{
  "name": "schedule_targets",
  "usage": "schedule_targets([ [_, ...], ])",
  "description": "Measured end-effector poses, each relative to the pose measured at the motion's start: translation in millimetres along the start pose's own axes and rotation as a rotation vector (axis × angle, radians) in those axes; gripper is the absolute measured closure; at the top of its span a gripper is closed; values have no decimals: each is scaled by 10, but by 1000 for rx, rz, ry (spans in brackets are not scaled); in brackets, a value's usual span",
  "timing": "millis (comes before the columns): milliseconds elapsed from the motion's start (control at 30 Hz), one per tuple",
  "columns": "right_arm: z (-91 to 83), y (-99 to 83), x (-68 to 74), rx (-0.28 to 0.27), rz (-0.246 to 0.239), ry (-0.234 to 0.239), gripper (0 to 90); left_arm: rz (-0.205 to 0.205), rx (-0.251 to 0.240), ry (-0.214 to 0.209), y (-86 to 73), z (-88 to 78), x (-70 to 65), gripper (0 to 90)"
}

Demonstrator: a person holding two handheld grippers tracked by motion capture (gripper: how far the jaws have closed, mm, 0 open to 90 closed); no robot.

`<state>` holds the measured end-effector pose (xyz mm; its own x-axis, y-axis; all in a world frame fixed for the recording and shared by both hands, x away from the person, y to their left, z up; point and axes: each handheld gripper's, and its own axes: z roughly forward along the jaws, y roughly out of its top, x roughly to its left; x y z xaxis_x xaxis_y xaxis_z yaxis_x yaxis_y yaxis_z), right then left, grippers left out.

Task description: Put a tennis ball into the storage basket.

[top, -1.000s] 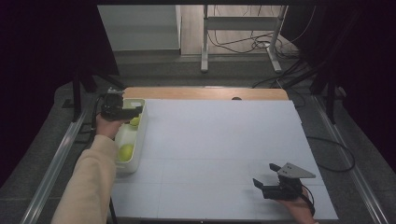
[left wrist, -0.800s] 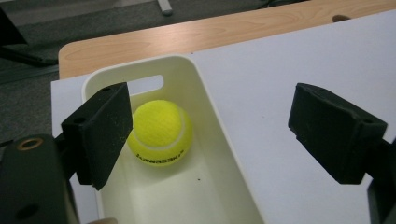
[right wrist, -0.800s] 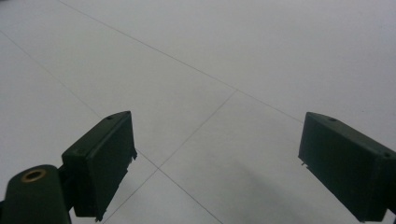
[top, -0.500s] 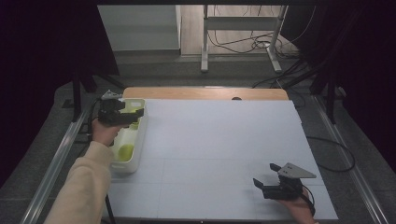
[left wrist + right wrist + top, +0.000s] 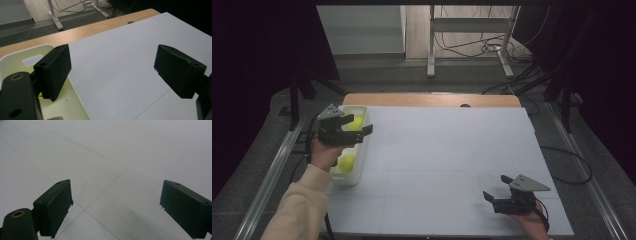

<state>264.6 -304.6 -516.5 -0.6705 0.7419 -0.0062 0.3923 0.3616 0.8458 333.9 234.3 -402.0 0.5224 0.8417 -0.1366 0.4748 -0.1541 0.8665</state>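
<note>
Left gripper (image 5: 357,131) hangs above the white plastic bin (image 5: 360,167) at the left edge of the bench (image 5: 452,165), its jaws pointing toward the middle of the bench. They stand well apart with nothing between them; in the left gripper view (image 5: 112,72) bare white bench surface shows through the gap, and one jaw sits over the bin's inner wall (image 5: 15,65). The hand (image 5: 323,152) that carries this gripper comes out of a cream sleeve (image 5: 299,210) rising from the bottom left of the high view.

Two yellow-green balls lie in the bin. The far ball (image 5: 357,122) sits toward the bin's back end, just behind the left gripper and partly covered by it. The near ball (image 5: 346,163) rests toward the bin's front half, just beside the hand. Whether the gripper touches the far ball cannot be told from the high view.

Near the bench's front right corner, the right gripper (image 5: 493,197) is held low over the white surface, well apart from the bin. Its jaws are also spread wide and empty; in the right gripper view (image 5: 115,205) faint seam lines of the bench cover show between them.

A strip of bare wood (image 5: 427,99) runs along the bench's far edge.
</note>
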Motion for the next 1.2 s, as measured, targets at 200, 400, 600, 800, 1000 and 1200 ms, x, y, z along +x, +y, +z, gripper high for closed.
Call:
schedule_targets([
  [200,-8,1,3,-2,0,-2,112,11,-17,-25,-30,-42,-94,154],
  [400,-11,0,3,-4,-3,-4,111,17,-40,-79,-139,-83,-239,154],
  [600,-14,2,6,-6,-6,-6,111,44,-30,-114,-287,-71,-391,154],
  [800,-16,3,6,-8,-4,-7,112,52,-18,-147,-436,-31,-529,154],
  [1000,-17,3,9,-6,-6,-7,111,68,-3,-174,-571,6,-652,153],
  [1200,-21,4,14,-8,-7,-7,112,76,23,-195,-727,63,-766,153],
])
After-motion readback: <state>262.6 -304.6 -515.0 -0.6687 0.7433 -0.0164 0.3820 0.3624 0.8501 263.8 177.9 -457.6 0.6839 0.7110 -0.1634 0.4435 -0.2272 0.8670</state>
